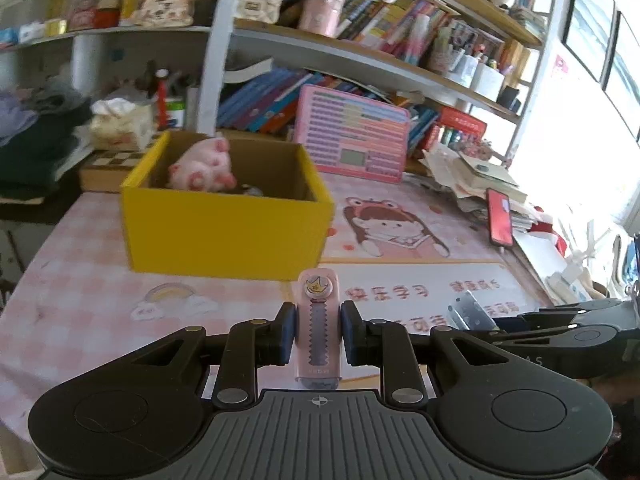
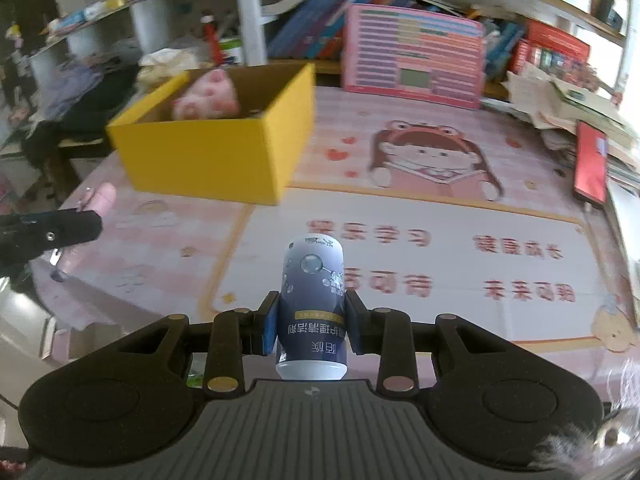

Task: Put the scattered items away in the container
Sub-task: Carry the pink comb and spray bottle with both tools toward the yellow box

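A yellow cardboard box (image 1: 226, 228) stands on the pink desk mat, with a pink plush pig (image 1: 202, 166) inside. My left gripper (image 1: 318, 334) is shut on a slim pink case with a crown sticker (image 1: 318, 320), held above the mat just in front of the box. My right gripper (image 2: 312, 326) is shut on a dark blue bottle with white print (image 2: 312, 304), held above the mat to the right of the box (image 2: 208, 152). The pig also shows in the right wrist view (image 2: 208, 96).
A pink board (image 1: 352, 136) leans against the shelves behind the box. A red phone (image 1: 500, 216) and a pile of papers (image 1: 472, 176) lie at the mat's right edge. A tissue pack (image 1: 120, 124) and folded clothes (image 1: 36, 140) sit left of the box.
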Tool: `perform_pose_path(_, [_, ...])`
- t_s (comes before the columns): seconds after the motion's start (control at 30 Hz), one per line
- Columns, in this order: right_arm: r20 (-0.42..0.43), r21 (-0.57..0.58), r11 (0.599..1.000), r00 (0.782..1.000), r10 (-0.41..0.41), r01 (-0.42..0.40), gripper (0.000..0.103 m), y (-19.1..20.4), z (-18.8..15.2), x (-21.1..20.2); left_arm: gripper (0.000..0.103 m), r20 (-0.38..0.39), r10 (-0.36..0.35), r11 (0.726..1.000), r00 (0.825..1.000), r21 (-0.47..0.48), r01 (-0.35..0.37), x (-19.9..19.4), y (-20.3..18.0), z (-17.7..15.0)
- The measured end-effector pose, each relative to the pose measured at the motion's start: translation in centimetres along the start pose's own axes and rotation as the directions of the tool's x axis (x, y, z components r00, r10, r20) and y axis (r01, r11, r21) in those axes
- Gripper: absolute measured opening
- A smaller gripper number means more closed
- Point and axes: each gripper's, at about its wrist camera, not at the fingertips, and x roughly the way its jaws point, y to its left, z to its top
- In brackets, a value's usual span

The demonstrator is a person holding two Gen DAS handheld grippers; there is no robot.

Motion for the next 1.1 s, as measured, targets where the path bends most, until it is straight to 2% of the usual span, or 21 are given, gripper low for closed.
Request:
perform_pose_path(0.17, [-0.008,-0.054,0.998,0.999,0.037,-0.037,0.031,2.9,0.5,0.6,0.023,0.003,0.024,0.999,1.0,-0.045,-0.024,-1.3,2.2,-0.8])
perform_pose_path(0.57, [-0.036,-0.13,0.984,0.992,0.122,-0.126,0.031,8.0,1.2,2.1,0.023,-0.014,0.071,0.995,0.997,-0.072,-0.072,-3.1,5.9,-1.4])
perform_pose_path(0.9, [-0.072,-0.199,0.962,0.982,0.174,-0.185,0.031,10.5,2.4,3.4,0.023,-0.024,0.089,0.989,0.996,-0.119,-0.091,-3.2,7.9,-1.5])
perform_pose_path(1.1, [-0.078,-0.211,0.956,0.978,0.192,-0.205,0.031,10.4,3.1,4.1,0.023,-0.028,0.077,0.986,0.997,-0.149,-0.08,-2.2,8.3,-0.9])
